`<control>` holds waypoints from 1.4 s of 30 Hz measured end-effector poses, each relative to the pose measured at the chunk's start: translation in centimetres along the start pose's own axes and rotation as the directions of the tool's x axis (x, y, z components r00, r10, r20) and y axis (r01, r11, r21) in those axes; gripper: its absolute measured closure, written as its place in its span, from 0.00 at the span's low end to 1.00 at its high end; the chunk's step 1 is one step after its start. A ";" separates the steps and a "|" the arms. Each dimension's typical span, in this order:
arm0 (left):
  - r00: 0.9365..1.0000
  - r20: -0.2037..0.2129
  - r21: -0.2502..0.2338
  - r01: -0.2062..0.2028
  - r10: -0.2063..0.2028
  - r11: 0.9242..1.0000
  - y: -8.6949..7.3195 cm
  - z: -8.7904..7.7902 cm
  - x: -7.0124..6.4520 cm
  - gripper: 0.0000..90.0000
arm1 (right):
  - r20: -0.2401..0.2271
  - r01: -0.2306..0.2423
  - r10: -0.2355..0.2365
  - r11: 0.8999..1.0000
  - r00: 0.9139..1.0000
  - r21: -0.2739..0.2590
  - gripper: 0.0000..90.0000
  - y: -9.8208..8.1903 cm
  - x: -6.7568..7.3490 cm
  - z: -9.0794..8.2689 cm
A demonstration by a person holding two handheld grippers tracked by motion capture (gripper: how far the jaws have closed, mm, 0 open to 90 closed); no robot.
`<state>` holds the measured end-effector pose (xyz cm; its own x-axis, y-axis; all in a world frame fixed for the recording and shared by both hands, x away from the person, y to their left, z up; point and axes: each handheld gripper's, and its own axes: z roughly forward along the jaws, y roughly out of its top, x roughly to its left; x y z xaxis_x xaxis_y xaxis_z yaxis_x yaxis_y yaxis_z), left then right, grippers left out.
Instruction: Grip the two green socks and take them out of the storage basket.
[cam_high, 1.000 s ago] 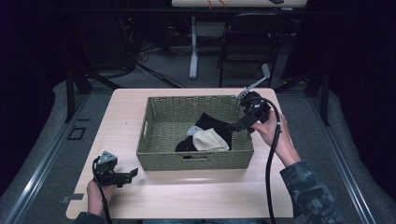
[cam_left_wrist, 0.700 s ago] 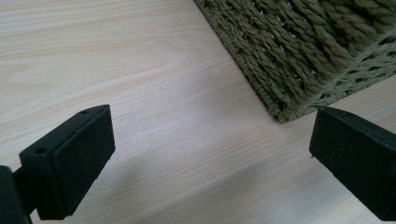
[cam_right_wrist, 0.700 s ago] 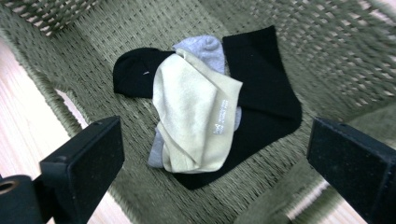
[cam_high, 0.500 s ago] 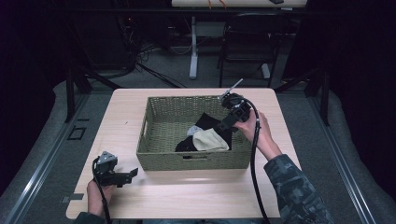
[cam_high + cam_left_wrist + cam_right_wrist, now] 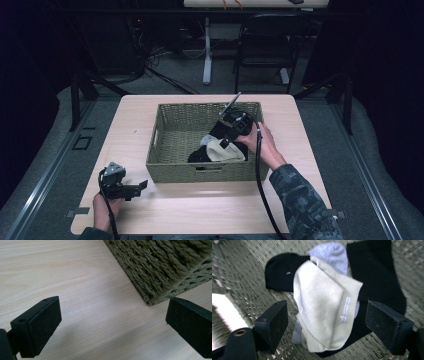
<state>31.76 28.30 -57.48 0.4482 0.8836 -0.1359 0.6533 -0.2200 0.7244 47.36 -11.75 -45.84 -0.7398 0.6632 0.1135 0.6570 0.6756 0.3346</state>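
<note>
A green woven basket (image 5: 200, 172) stands mid-table with a cream sock (image 5: 225, 150) lying on black socks (image 5: 199, 156). My right gripper (image 5: 223, 142) reaches down into the basket from its right side. In the right gripper view the cream sock (image 5: 324, 302) lies between the jaws of the right gripper (image 5: 327, 312), over a black sock (image 5: 374, 277) and a grey sock (image 5: 329, 252). The jaws have just been closing, with a gap left at each pad. My left gripper (image 5: 141, 186) rests open on the table at the front left.
In the left gripper view, the left gripper (image 5: 113, 312) faces bare light wood, with the basket's corner (image 5: 160, 265) just ahead on the right. A chair (image 5: 265, 55) and a desk leg stand on the floor beyond the table's far edge.
The right hand has come from the basket's right rim leftward and down into the basket, over the socks. The left hand has kept still.
</note>
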 end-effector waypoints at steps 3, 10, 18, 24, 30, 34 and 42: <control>1.000 0.001 -0.002 0.000 0.000 1.000 0.0 0.0 0.0 0.00 | -0.006 -0.002 0.003 1.000 1.000 0.029 0.25 0.2 0.0 1.1; 1.000 0.004 0.000 0.003 -0.003 1.000 0.0 -0.1 0.0 0.00 | 0.000 -0.016 0.016 0.996 1.000 0.082 0.34 0.5 -0.1 2.9; 1.000 0.004 -0.001 0.003 -0.003 1.000 0.0 -0.1 0.0 0.00 | -0.012 -0.023 0.025 0.989 1.000 0.144 0.40 0.7 -0.1 4.5; 1.000 0.004 -0.004 0.005 -0.005 1.000 0.0 -0.1 0.1 0.00 | -0.013 -0.037 0.039 0.990 0.999 0.139 0.69 0.6 -0.1 4.7; 1.000 0.002 -0.006 0.005 -0.005 1.000 0.0 -0.1 0.1 0.00 | -0.011 -0.038 0.040 0.991 0.999 0.131 0.86 0.6 0.0 3.9; 1.000 0.002 -0.004 0.001 -0.001 1.000 0.0 -0.2 0.0 0.00 | -0.015 -0.046 0.048 0.992 0.999 0.114 0.88 0.6 0.1 2.8; 1.000 0.004 -0.008 0.005 -0.005 1.000 0.0 -0.2 0.1 0.00 | -0.009 -0.053 0.054 0.997 0.999 0.056 0.90 0.8 -0.1 0.9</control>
<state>31.66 28.46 -57.36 0.4473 0.8831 -0.1416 0.6503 -0.2125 0.7294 48.03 -10.97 -46.46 -0.7046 0.6956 0.1400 0.7025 0.6562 0.2753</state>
